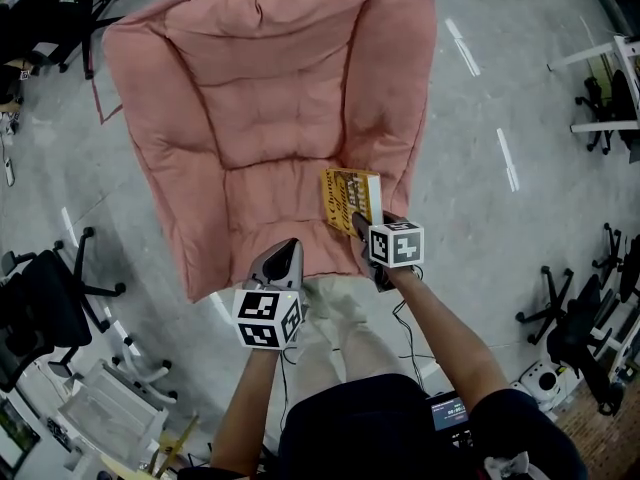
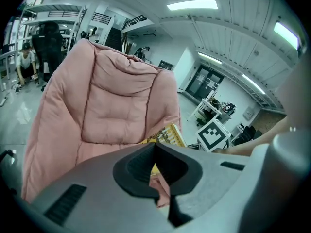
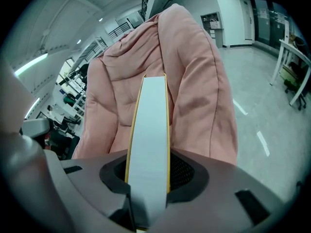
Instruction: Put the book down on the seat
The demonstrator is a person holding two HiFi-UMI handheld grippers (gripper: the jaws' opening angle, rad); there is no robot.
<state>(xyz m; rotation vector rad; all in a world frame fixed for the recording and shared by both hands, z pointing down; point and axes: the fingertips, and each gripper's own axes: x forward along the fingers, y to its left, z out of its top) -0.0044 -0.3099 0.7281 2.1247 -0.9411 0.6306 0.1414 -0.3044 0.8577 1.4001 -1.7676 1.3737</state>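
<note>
We wear a dark blue top point(image 1: 370, 423) with short sleeves point(image 1: 512, 410) and light tan trousers point(image 1: 335, 333). Our left gripper point(image 1: 288, 248) and right gripper point(image 1: 360, 222) are smooth and grey. Each has a white cube with black square marks: the left cube point(image 1: 267, 318) and the right cube point(image 1: 396, 244). The fingers point(image 2: 87, 193) have black bumpy pads point(image 2: 133, 169) inside. Thin black cables point(image 1: 400, 318) hang by our arms.

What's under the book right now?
The pink seat, near its front right corner. The book is gripped in the right tongs. The patch of seat directly below it is covered, so contact cannot be judged.
</note>
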